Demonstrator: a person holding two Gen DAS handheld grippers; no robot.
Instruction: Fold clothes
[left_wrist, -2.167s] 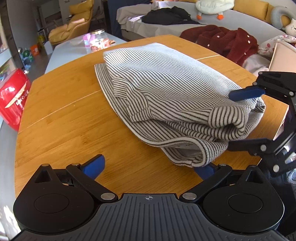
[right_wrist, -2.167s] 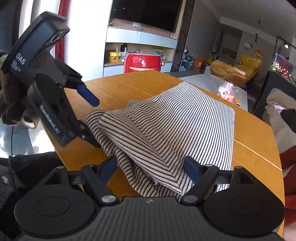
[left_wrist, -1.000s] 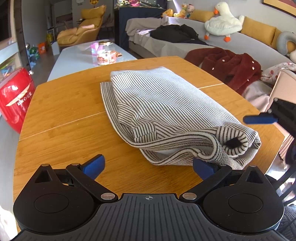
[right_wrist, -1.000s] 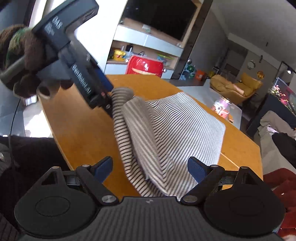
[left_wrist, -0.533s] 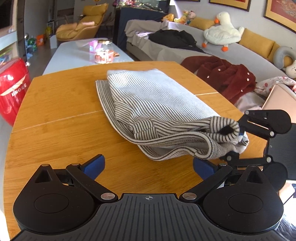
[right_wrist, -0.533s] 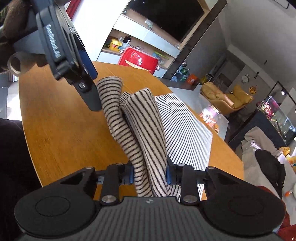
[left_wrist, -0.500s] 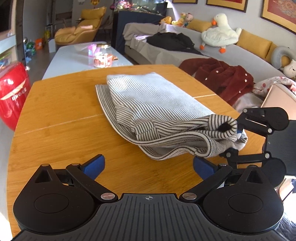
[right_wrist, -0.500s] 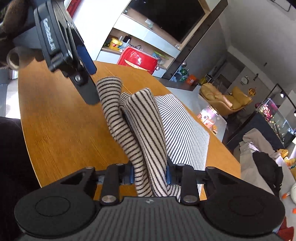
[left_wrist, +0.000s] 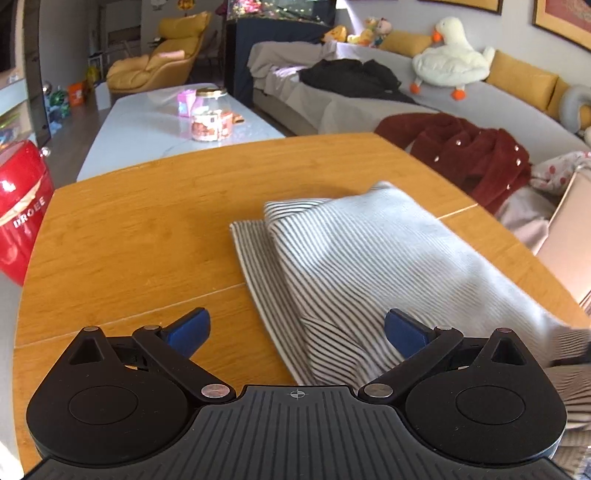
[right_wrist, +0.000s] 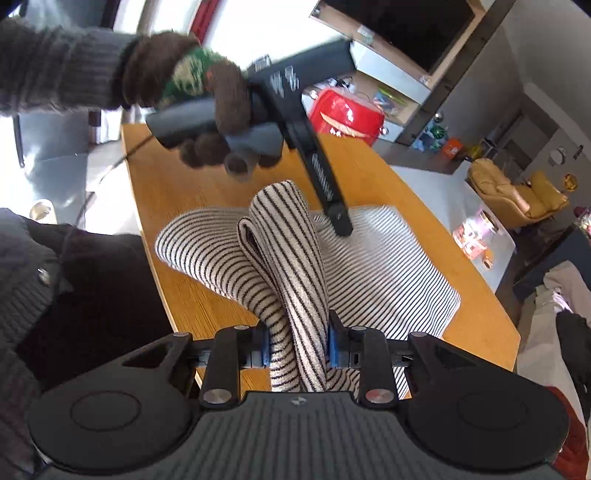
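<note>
A black-and-white striped garment (left_wrist: 369, 251) lies folded on the wooden table (left_wrist: 129, 240). My right gripper (right_wrist: 297, 350) is shut on a thick folded end of the garment (right_wrist: 288, 258), which rises off the table between its blue pads. My left gripper (left_wrist: 297, 332) is open with nothing gripped. Its right finger hovers over the garment's near left part, its left finger over bare wood. In the right wrist view a gloved hand (right_wrist: 192, 96) holds the left gripper (right_wrist: 340, 221) above the flat part of the cloth.
A red appliance (left_wrist: 18, 210) stands beyond the table's left edge. Behind the table are a white coffee table with a glass jar (left_wrist: 210, 118) and a sofa with a red coat (left_wrist: 469, 155). The person's dark clothing (right_wrist: 92, 295) borders the table's near edge.
My right gripper shut on the garment's folded end and lifted it. My left gripper let go of the near edge and moved across over the cloth.
</note>
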